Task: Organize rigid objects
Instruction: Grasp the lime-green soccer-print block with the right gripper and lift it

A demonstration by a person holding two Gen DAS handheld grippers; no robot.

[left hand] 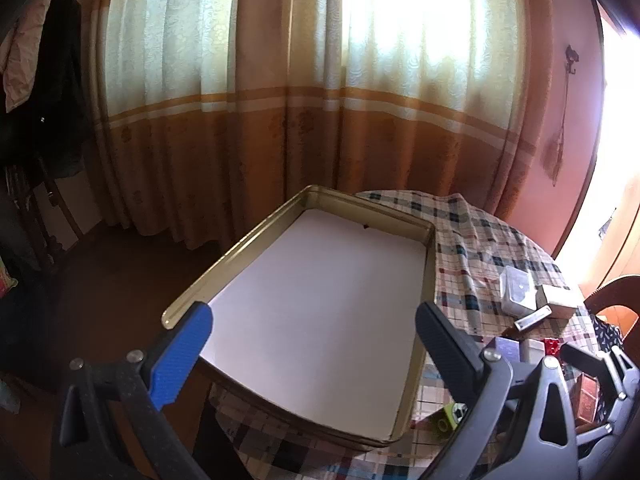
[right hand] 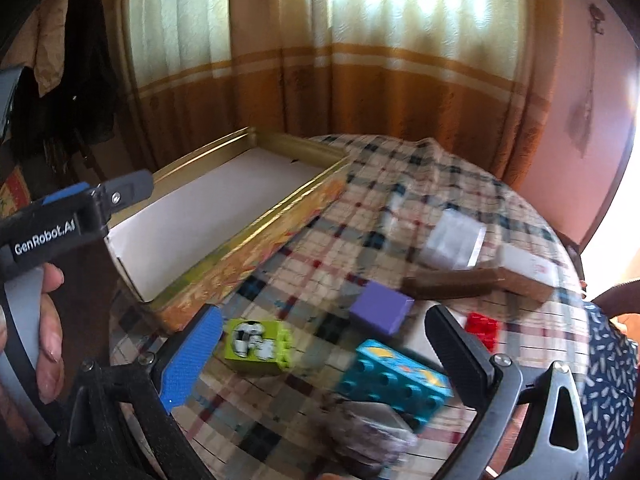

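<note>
- The left gripper [left hand: 314,344] hung over a gold tin tray [left hand: 224,264], its blue and black fingers spread wide with nothing between them; only the tray's white lining lay below the gap.
- To that gripper's right, on the checked tablecloth [left hand: 472,240], sat a clear plastic case [left hand: 516,290] and a white box [left hand: 558,300], touching each other.
- The right gripper [right hand: 324,354] hovered above the cloth with its fingers wide apart, holding nothing.
- Just inside its blue finger lay a green toy brick [right hand: 258,346].
- Ahead of the gap sat a purple block [right hand: 380,308].
- A teal studded brick [right hand: 396,382] lay under the gap, nearer the black finger.
- A red brick [right hand: 482,328] showed just past that finger.
</note>
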